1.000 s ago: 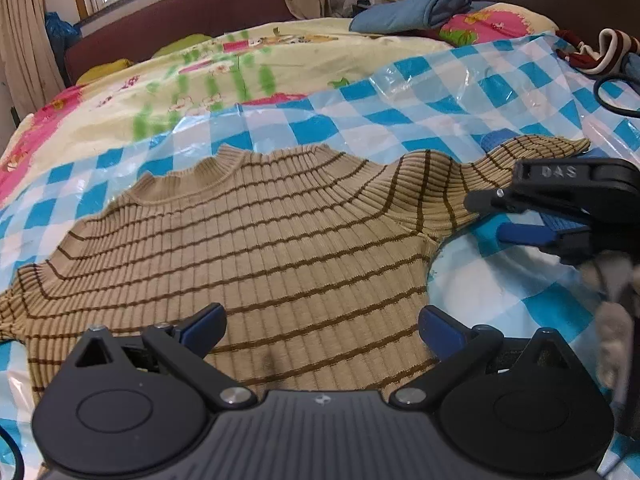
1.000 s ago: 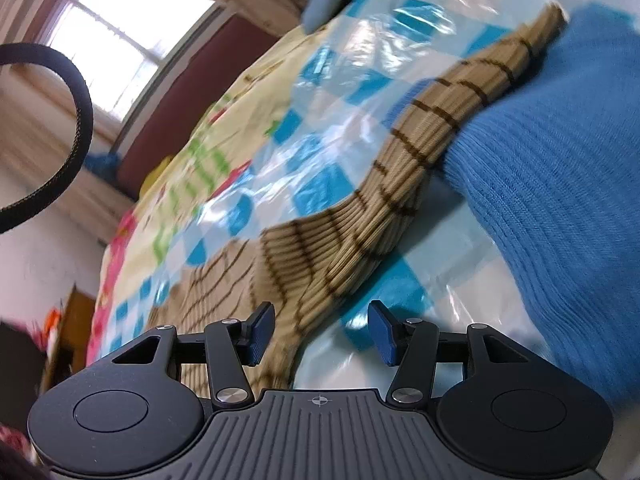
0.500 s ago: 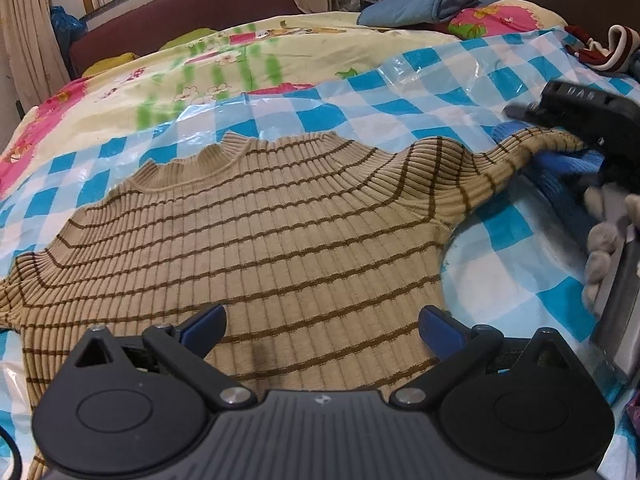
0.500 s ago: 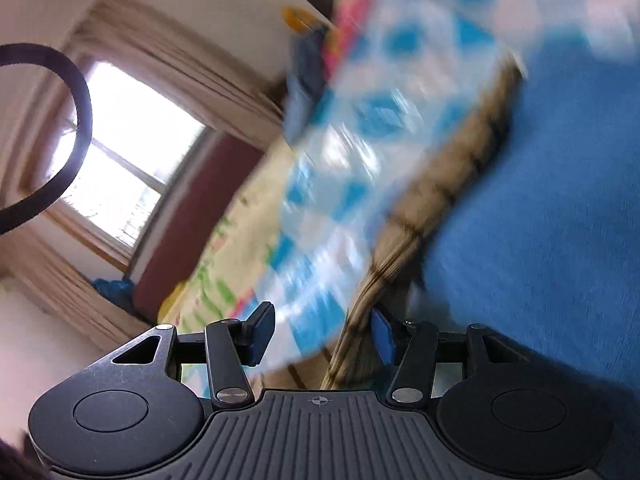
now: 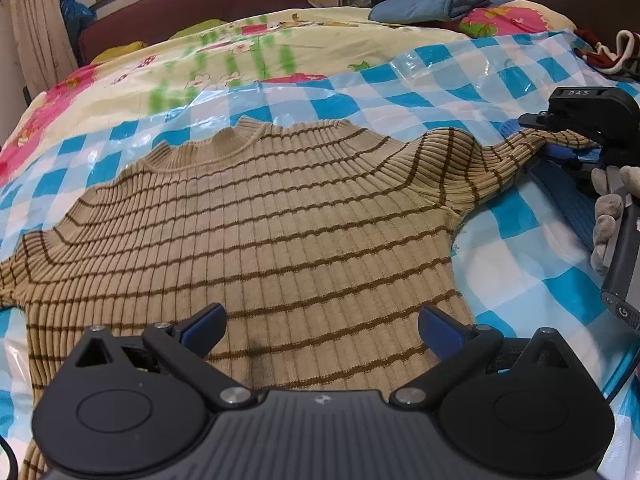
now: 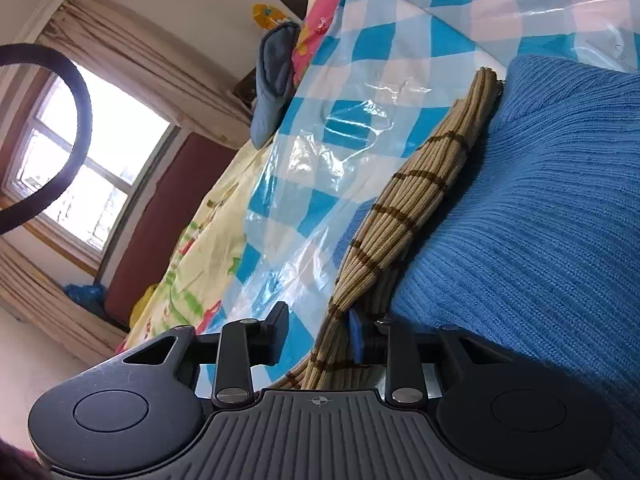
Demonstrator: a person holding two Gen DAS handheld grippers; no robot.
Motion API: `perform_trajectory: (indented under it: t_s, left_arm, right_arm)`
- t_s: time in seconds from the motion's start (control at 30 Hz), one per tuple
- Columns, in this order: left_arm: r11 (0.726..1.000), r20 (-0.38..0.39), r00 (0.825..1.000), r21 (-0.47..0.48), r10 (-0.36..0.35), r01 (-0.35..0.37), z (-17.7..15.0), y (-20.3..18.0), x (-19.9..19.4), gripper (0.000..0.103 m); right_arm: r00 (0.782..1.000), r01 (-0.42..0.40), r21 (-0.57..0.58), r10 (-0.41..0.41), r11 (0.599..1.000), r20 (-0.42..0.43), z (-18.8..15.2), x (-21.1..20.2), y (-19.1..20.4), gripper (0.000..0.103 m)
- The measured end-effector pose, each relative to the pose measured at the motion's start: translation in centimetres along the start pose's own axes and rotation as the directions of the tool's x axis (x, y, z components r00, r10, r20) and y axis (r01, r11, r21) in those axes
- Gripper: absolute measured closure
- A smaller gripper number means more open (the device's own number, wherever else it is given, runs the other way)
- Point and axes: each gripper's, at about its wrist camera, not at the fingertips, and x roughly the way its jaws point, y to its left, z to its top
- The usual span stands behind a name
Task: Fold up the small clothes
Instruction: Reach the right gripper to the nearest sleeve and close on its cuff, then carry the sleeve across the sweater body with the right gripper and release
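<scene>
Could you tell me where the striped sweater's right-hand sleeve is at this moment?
In the left wrist view the sleeve stretches right, beside the blue knit, between the closing right tool.

At lower centre, the right tongs (image 6: 318, 334) are closing around a tan striped sleeve (image 6: 404, 208), lying between blue knitwear (image 6: 540, 208) and checked plastic sheet (image 6: 360, 92).

The left gripper (image 5: 320, 330) hangs wide open over the sweater (image 5: 260, 220); the right gripper (image 6: 318, 334) (tilted) is closing around its sleeve (image 6: 404, 208).
</scene>
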Motion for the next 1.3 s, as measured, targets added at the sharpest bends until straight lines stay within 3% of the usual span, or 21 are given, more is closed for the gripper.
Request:
perform_trajectory:
  t_s: [0.23,0.27,0.3,0.43,0.53,0.6,0.67,0.73,0.77,0.87,0.93,1.03,1.1,1.17,1.3]
  left_arm:
    - [1.0,0.001,1.0,-0.011,-0.015,0.015,-0.2,0.3,0.1,0.0]
    - [1.0,0.002,1.0,-0.016,-0.019,0.019,-0.2,0.4,0.0,0.0]
    - [0.999,0.008,1.0,-0.024,-0.024,0.025,-0.2,0.6,-0.1,0.0]
    - [0.998,0.032,0.999,-0.064,-0.028,0.03,-0.9,2.4,-0.7,0.0]
    - [0.993,0.035,0.999,-0.115,-0.014,0.018,-1.8,4.5,-1.1,0.0]
    - [0.988,0.042,0.999,-0.153,0.011,-0.005,-2.6,6.4,-1.6,0.0]
    - [0.982,0.047,0.998,-0.186,0.048,-0.038,-3.7,8.2,-2.0,0.0]
    - [0.973,0.049,0.994,-0.216,0.093,-0.081,-5.0,10.1,-2.5,0.0]
    - [0.968,0.046,0.992,-0.23,0.114,-0.101,-5.6,10.9,-2.6,0.0]
    - [0.953,0.03,0.988,-0.271,0.153,-0.139,-7.5,12.9,-2.8,0.0]
    - [0.944,0.037,0.987,-0.298,0.156,-0.138,-8.1,14.0,-2.7,0.0]
    - [0.939,0.052,0.988,-0.323,0.144,-0.12,-8.6,15.1,-2.2,0.0]
    - [0.939,0.049,0.99,-0.327,0.135,-0.112,-8.8,15.6,-1.7,0.0]
    - [0.938,0.05,0.991,-0.333,0.123,-0.099,-8.9,16.0,-1.5,0.0]
    - [0.935,0.077,0.991,-0.347,0.106,-0.073,-9.1,16.4,-2.0,0.0]
  right_arm:
    - [1.0,0.014,0.092,-0.016,0.996,0.021,0.5,0.7,-0.6,0.076]
    - [1.0,0.014,0.101,-0.016,0.995,0.02,0.7,0.7,-0.7,0.078]
    - [1.0,0.015,0.101,-0.017,0.995,0.017,0.9,0.7,-0.6,0.091]
    - [0.999,-0.01,-0.008,0.01,1.0,0.047,1.3,-1.0,1.8,0.094]
    - [0.993,-0.092,-0.214,0.104,0.973,0.046,-0.1,-2.5,7.1,0.095]
    - [0.983,-0.169,-0.423,0.186,0.89,-0.002,-2.9,-3.3,12.0,0.095]
    - [0.96,-0.265,-0.591,0.263,0.762,-0.092,-7.0,-3.6,16.1,0.095]
    - [0.92,-0.39,-0.689,0.291,0.611,-0.262,-11.4,-2.7,19.2,0.094]
    - [0.892,-0.452,-0.717,0.264,0.53,-0.367,-14.2,-1.7,20.4,0.094]
    - [0.875,-0.482,-0.808,0.126,0.339,-0.468,-21.1,-0.1,21.1,0.092]
    - [0.87,-0.484,-0.828,0.058,0.281,-0.489,-23.5,0.1,20.2,0.091]
    - [0.874,-0.472,-0.852,-0.01,0.226,-0.486,-24.9,-0.4,19.1,0.09]
    - [0.871,-0.474,-0.856,-0.031,0.209,-0.49,-25.0,-0.8,18.8,0.086]
    - [0.863,-0.479,-0.847,-0.051,0.231,-0.502,-24.8,-0.7,19.2,0.078]
    - [0.836,-0.487,-0.788,-0.059,0.376,-0.545,-23.3,-0.5,20.7,0.076]
